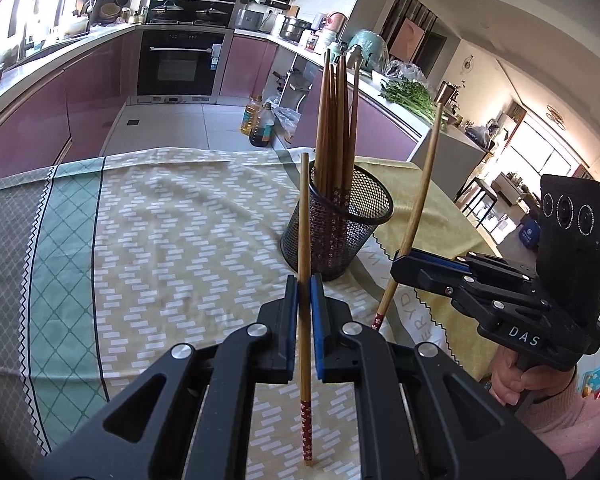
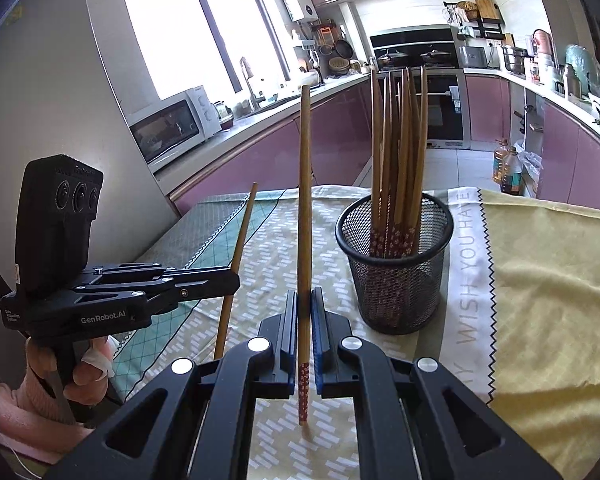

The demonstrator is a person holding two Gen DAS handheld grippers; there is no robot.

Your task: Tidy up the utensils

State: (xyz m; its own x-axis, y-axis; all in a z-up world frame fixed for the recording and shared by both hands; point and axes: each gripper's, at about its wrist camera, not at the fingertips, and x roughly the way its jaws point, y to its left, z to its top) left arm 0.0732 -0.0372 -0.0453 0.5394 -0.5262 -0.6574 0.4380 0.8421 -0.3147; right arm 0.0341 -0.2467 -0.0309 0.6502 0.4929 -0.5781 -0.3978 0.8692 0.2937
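Chopsticks, brown wood with red flower-patterned ends: one is clamped in each claw. Left claw (image 1: 304,292) is closed tight on one chopstick (image 1: 305,240), pads pressing its shaft about midway; stick stands near upright, patterned end below the pads, its tip at or just above the tabletop, plain end above. Right claw (image 2: 305,308) is likewise closed on a second chopstick (image 2: 305,200), gripped nearer its patterned end, also near upright, long plain end rising well above the pads.

Ahead and to the right of each claw stands a black wire-mesh cylindrical holder (image 2: 396,276), upright, with a bundle of matching chopsticks (image 2: 398,140) inside, patterned ends down. Neither held stick touches the holder.

From the left wrist view, the right claw sits to the right, just beside the holder; its stick leans slightly. From the right wrist view, the left claw sits to the left, a hand (image 2: 66,376) in a pink sleeve around its grip.

Tabletop is covered by a beige-and-green patterned cloth (image 1: 160,240) under the claws and a yellow cloth (image 2: 552,280) to the right.
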